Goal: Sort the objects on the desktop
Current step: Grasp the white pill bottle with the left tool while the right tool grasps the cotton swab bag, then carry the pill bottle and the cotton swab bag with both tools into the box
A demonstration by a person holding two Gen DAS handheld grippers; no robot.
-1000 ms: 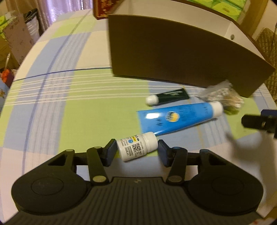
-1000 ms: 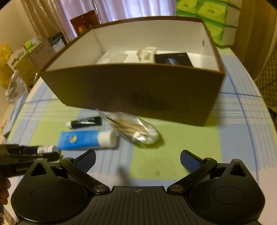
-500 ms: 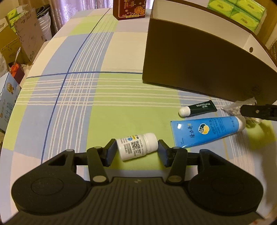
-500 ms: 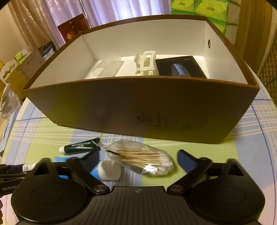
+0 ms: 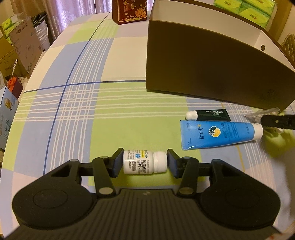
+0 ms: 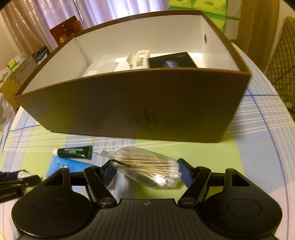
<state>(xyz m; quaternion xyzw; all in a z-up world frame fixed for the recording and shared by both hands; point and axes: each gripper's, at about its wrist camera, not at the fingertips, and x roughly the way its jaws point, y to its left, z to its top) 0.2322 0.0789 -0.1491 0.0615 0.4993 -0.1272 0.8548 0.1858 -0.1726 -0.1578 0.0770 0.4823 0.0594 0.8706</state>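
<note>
Left gripper [image 5: 145, 164] jaws clamping rigid, light pill bottle [image 5: 144, 162] endwise; right gripper [image 6: 147, 172] jaws squeezing soft, crinkly cotton-swab bag [image 6: 147, 168], slippery film, gripping mid-bundle.

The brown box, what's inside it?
Inside the brown box you can see a white plastic holder and a black packet. The front wall hides the rest of the floor.

This looks like a room in a home. A round table [image 5: 77, 77] wears a checked cloth of green, blue and white. Beyond its far edge hang pale purple curtains [image 6: 103, 11], with stacked green tissue packs [image 5: 245, 9] by the far right edge. Past the left edge stand cardboard boxes [image 5: 20, 48]. A red gift box [image 5: 130, 11] sits at the far edge.
</note>
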